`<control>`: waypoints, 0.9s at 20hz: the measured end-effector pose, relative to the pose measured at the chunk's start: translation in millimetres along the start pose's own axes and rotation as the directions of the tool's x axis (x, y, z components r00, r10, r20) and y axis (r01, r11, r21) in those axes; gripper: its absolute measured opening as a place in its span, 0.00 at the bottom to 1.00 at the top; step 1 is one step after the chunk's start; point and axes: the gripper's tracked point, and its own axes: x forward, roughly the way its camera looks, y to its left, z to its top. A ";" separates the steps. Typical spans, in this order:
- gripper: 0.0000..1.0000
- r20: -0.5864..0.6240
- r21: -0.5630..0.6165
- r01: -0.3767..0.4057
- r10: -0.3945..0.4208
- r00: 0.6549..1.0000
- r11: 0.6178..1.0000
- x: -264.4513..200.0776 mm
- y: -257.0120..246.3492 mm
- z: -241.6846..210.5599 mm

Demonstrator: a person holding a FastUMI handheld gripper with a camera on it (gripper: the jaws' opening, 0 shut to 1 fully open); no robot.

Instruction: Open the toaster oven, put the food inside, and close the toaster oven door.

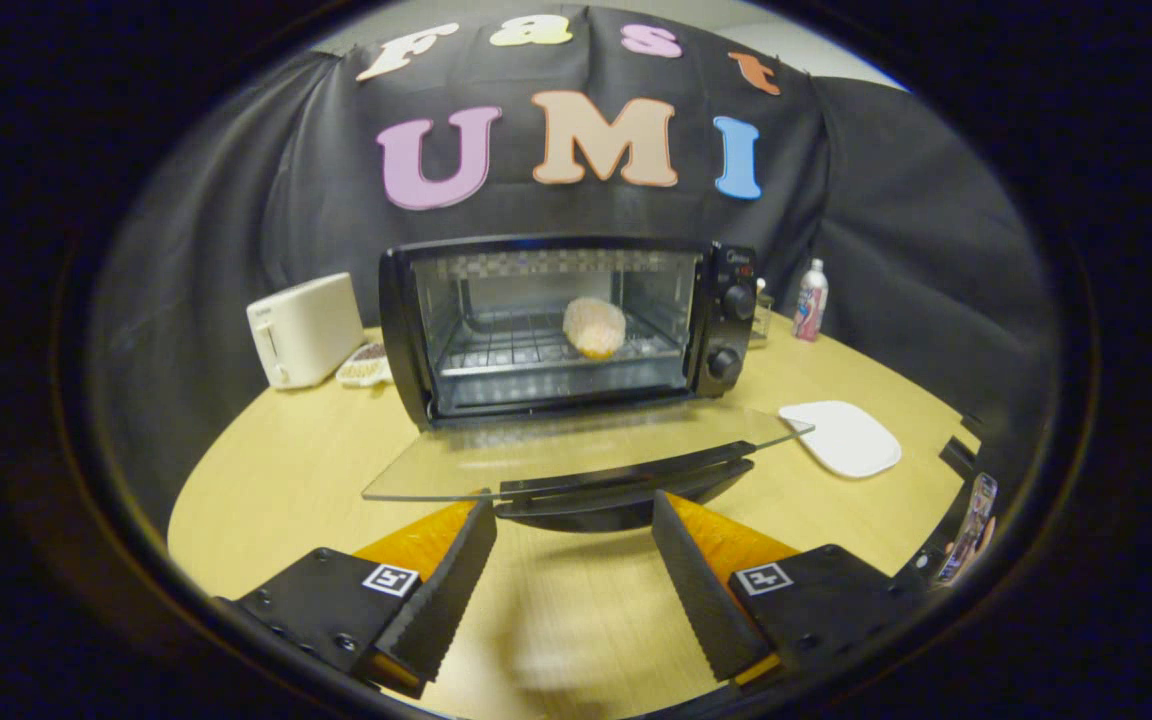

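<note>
Food is in, door is down, only the closing is left.

I see the food (593,326) lying on the rack inside the oven (566,325), and the glass door (586,455) hangs open, almost flat, with its handle (626,490) just ahead of my fingers. My gripper (574,560) is open and empty, the two fingers spread wide, low above the table (286,480) and pointing straight at the handle from the front. The risk I judge here: if I push up on the thin glass edge and not under the handle, the fingers can slip off and the door drops back, or the light oven slides toward the wall. The handle seems to sit a little right of centre between the fingers, but the lens bends this, so I am not sure.
</note>
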 end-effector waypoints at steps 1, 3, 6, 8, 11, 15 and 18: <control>1.00 0.010 0.011 -0.004 0.004 1.000 1.000 1.2 0.9 7.5; 1.00 0.027 0.028 -0.008 0.007 1.000 1.000 1.1 2.7 20.7; 1.00 0.038 0.038 -0.009 0.008 0.999 0.999 2.2 3.4 33.4; 1.00 0.054 0.050 -0.009 0.006 0.999 0.999 4.8 5.4 45.8; 1.00 0.069 0.050 -0.029 0.025 0.997 0.998 14.3 10.9 62.0; 1.00 0.121 0.087 -0.080 0.069 0.990 0.993 27.3 16.9 90.0; 1.00 0.175 0.092 -0.084 0.067 0.982 0.992 30.8 10.9 118.6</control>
